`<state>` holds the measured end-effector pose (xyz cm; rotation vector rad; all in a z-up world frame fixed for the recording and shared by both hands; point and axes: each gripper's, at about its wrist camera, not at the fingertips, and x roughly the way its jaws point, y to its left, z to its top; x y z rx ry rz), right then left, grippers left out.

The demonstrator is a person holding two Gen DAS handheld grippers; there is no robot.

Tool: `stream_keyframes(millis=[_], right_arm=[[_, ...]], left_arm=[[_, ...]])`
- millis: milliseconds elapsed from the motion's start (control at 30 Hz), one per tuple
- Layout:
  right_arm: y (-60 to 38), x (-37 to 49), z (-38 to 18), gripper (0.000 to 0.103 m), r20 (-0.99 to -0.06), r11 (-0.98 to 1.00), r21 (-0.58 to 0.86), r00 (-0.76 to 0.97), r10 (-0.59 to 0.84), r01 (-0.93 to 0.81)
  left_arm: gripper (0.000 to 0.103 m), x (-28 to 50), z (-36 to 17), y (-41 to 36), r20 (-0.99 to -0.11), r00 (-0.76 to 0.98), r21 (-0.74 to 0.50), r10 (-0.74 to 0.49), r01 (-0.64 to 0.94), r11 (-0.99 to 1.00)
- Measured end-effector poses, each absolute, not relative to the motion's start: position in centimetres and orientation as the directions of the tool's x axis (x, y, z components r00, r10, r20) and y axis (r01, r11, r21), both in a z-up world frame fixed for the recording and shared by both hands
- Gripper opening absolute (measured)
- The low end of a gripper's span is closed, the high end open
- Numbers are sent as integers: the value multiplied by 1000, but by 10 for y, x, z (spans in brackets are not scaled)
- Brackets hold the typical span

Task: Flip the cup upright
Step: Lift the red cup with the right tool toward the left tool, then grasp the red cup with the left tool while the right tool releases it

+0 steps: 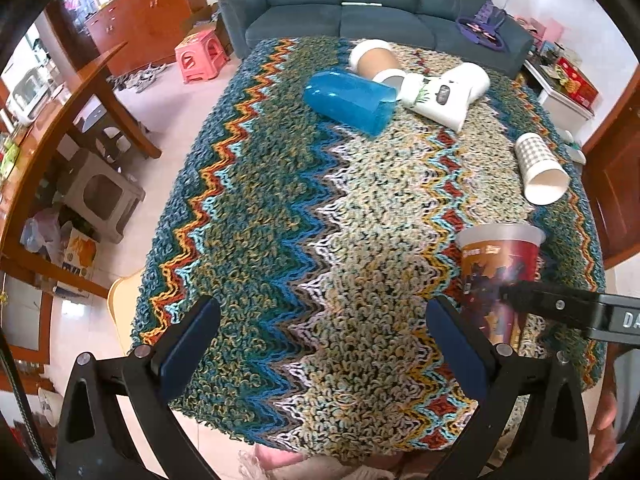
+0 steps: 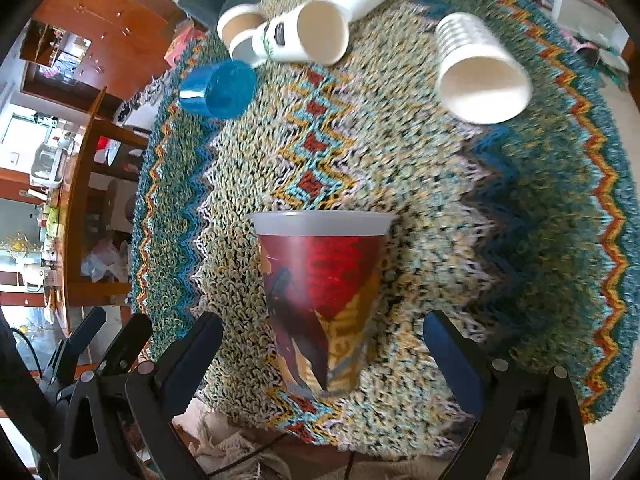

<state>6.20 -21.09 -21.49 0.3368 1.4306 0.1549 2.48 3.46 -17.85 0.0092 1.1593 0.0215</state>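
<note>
Near the front edge of the table (image 2: 520, 240), on the zigzag knitted cover: red printed cup (image 2: 320, 296) standing upright, mouth up, between the spread fingers of the right tool (image 2: 322, 344), apparently untouched on both sides, though hard to be sure through the blur. Left tool (image 1: 322, 332) spread wide as well, pinching nothing, hovering above bare cover. Farther back, lying on their sides: blue cup (image 1: 348, 102), brown paper cup (image 1: 374, 60), white printed cup (image 1: 444, 98), checked paper cup (image 1: 540, 168). Risks from here: clipping the light, narrow-based red cup with a finger and tipping it on the soft, uneven knit; snagging yarn loops.
</note>
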Motion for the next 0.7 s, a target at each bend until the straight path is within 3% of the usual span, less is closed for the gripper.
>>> stream_keyframes(millis=[333, 700], right_arm=[[-251, 28, -170, 101, -943, 976, 163, 315, 110, 147], [-293, 2, -179, 101, -940, 950, 191, 323, 105, 247]], left_arm=[[102, 37, -171, 5, -926, 371, -49, -66, 55, 997], [102, 52, -172, -47, -934, 319, -110, -159, 165, 980]])
